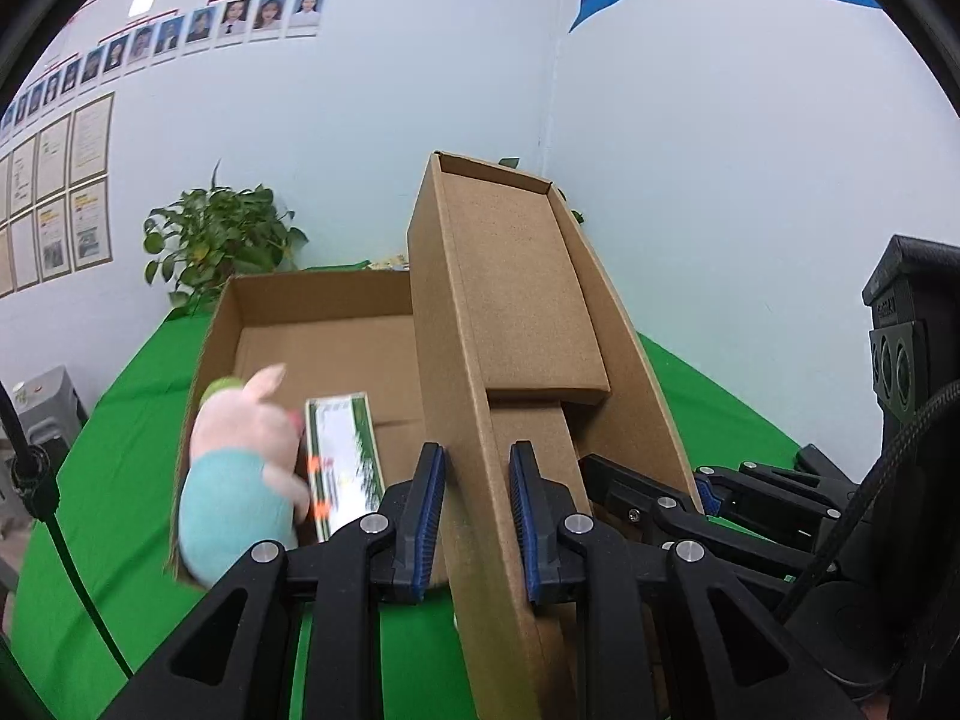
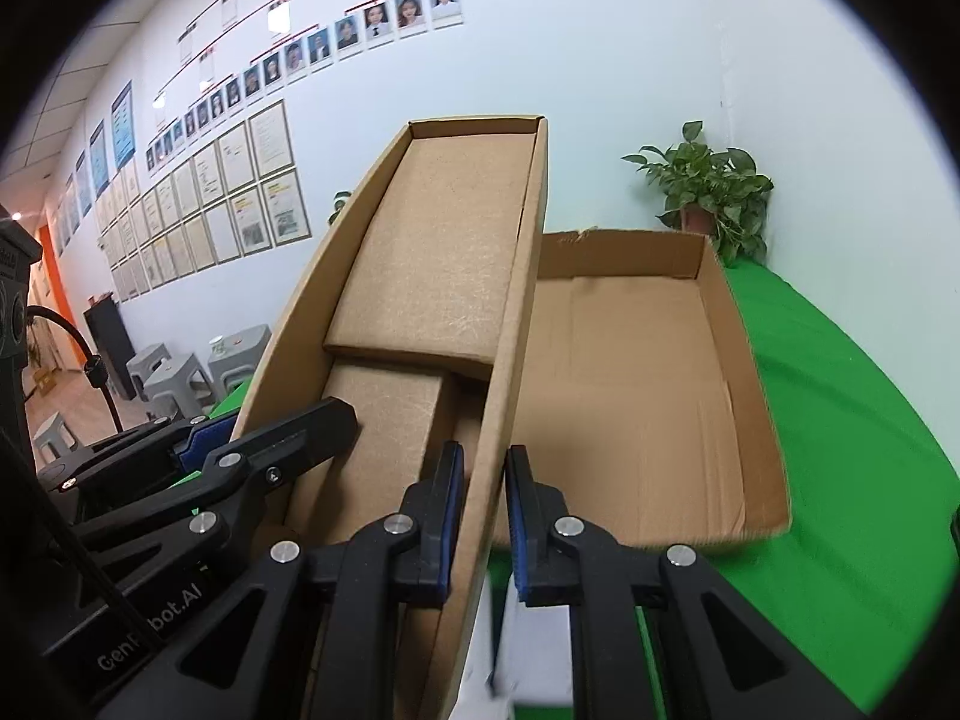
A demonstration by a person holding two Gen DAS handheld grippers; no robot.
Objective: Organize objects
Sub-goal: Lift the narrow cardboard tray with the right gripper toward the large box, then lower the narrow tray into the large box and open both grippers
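Left gripper (image 1: 477,516): blue-padded fingers (image 1: 429,516) pinching one long side wall of the lid (image 1: 516,276), wall sandwiched btwn the pads. Right gripper (image 2: 483,516): fingers (image 2: 449,516) pinching the opposite long wall of same lid (image 2: 432,240), same way. Lid = shallow brown cardboard tray, held tilted up off the bench (image 1: 108,456), inner face toward both cams, folded flap visible inside, far end raised against the white wall (image 1: 390,138). Each gripper also visible in the other's view, at lid's far edge: right one (image 1: 708,489) low right, left one (image 2: 198,444) low left. Just beside/behind the lid, open cardboard box (image 1: 312,300) sitting on green bench cloth; lid's edge overlapping box's side in both views (image 2: 744,372). Inside box, near corner: plush pig (image 1: 240,468), pink w/ teal body, blurred, leaning on box's near wall; touching it, flat green-and-white pack (image 1: 342,462) lying on box floor. Rest of box floor bare in right view. Further out: potted plant (image 1: 216,234) at bench's far corner (image 2: 714,198), rows of portrait photos (image 1: 240,18) and framed papers (image 2: 240,192) on wall, grey stools (image 2: 180,372) on the floor at left of right view.
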